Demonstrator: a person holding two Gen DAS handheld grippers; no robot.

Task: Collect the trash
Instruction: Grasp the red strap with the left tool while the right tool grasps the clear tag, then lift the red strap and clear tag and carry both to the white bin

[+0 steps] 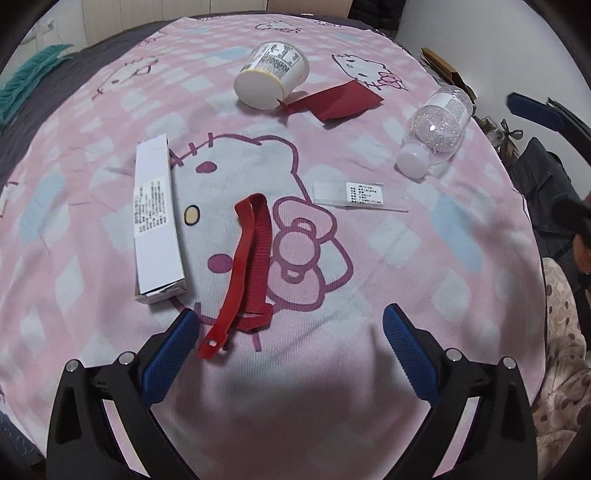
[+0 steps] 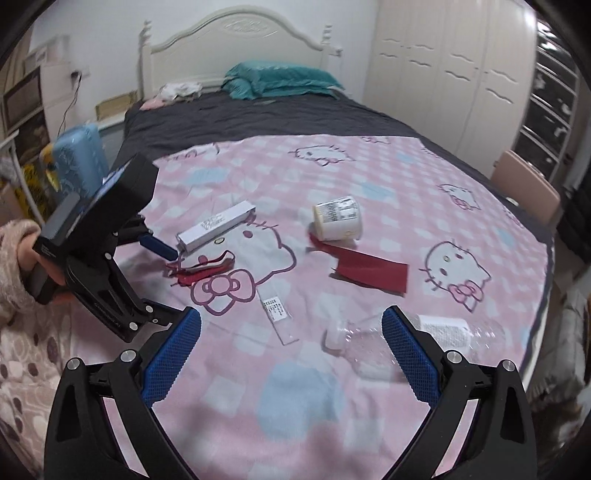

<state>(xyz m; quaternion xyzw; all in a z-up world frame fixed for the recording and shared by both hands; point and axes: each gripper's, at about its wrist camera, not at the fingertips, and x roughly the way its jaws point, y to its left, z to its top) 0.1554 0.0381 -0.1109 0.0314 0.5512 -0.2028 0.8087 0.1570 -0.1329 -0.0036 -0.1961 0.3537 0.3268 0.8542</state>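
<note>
On the pink cat-print blanket (image 1: 369, 369) lie six pieces of trash. Nearest the left gripper (image 1: 291, 332) is a red strap (image 1: 245, 273), folded into a long loop, one end lying between the blue pads (image 1: 170, 360); the jaws stand wide apart and hold nothing. Just left of the strap, a long white carton (image 1: 157, 218) lies flat, its open end toward the camera. Right of the strap, a clear flat packet with a white printed label (image 1: 360, 195) rests on the blanket. Beyond it, a clear plastic bottle (image 1: 437, 129) with a white cap lies on its side, cap toward the camera. Farther back, a white paper cup (image 1: 271, 75) lies tipped over, its base facing the camera, and touches a dark red paper sheet (image 1: 336, 99).

From the right wrist view, the right gripper (image 2: 291, 332) hangs low over the blanket with its jaws likewise wide and empty; the bottle (image 2: 373, 343) lies just ahead, partly behind the right-hand pad (image 2: 410, 354). The packet (image 2: 277, 314), red sheet (image 2: 373, 273), cup (image 2: 338, 218), carton (image 2: 216, 229) and strap (image 2: 207, 267) lie beyond. The left gripper (image 2: 159, 247) shows at left, held by a hand (image 2: 37, 258) in a spotted fleece sleeve (image 2: 18, 280), one blue finger beside the carton's end. Behind, a dark sheet (image 2: 240, 122), teal pillow (image 2: 280, 81), white headboard (image 2: 236, 33) and white wardrobe (image 2: 454, 74) are visible.
</note>
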